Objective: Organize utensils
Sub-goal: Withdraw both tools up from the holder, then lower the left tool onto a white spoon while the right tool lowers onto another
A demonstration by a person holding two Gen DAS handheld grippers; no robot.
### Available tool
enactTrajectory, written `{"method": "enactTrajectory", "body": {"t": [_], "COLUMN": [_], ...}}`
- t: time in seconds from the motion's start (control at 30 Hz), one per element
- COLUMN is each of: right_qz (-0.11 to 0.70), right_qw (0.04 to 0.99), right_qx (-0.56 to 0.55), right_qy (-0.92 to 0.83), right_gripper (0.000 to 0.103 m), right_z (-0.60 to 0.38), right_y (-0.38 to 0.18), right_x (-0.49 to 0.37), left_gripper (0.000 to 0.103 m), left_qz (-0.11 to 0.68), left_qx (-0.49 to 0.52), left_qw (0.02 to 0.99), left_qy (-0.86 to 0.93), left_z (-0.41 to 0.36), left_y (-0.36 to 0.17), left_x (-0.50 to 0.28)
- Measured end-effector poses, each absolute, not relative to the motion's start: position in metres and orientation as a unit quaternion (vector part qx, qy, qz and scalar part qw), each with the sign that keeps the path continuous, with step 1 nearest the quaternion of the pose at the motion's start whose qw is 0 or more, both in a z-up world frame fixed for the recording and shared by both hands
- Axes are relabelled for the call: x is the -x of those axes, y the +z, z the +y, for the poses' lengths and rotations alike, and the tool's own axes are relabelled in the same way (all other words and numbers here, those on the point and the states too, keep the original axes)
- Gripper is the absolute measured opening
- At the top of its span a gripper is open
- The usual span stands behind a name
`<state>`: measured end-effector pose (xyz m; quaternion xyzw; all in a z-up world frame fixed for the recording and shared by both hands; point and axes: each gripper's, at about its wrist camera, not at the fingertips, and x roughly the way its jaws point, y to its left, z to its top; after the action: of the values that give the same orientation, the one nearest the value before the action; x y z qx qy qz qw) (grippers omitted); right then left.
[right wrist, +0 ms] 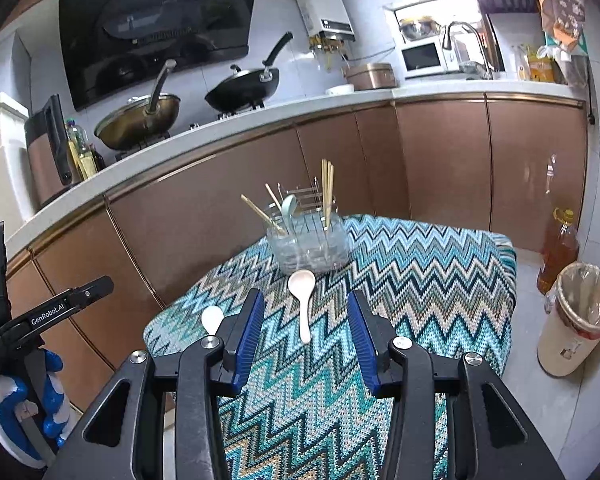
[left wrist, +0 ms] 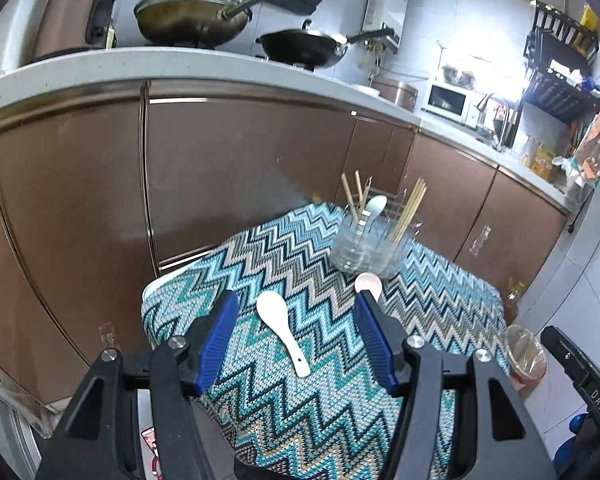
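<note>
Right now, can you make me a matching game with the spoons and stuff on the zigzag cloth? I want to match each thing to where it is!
Things:
1. white spoon
2. pinkish spoon
3. pale green spoon
4. trash bin

Places:
A. standing in the clear utensil holder with the chopsticks
B. on the floor beside the cloth-covered table
C. lying on the cloth between the left gripper's open fingers
D. lying on the cloth just in front of the holder, ahead of the right gripper

Pairs: 1-C, 2-D, 3-A, 4-B
</note>
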<state>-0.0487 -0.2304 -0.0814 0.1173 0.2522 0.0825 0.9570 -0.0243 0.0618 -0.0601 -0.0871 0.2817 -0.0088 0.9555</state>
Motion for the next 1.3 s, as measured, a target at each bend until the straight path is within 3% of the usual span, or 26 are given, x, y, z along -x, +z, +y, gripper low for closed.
{"method": "enactTrajectory", "body": {"t": [0.83,1.3], "right_qz": [0.392,0.437], "right_qw": [0.908,0.878], "right_qx": [-0.122,-0.098], "right_qy": [0.089,0.168], "right_gripper": [0.043,0.043], "right_z": [-0.219,-0.205], "right_y": [-0.174,-0.187], "right_x": [-0.052,-0.132], "left_gripper": [0.058,0.057], "left_qz": [0.435,0.456], "left_qx": [0.14,0.159], "left_qw": [0.889,0.87], "left_qy": [-0.007,-0.095], "left_z": [0.112,0.123], "left_y": [-0.187,-0.203], "left_x": [-0.083,-0.135]}}
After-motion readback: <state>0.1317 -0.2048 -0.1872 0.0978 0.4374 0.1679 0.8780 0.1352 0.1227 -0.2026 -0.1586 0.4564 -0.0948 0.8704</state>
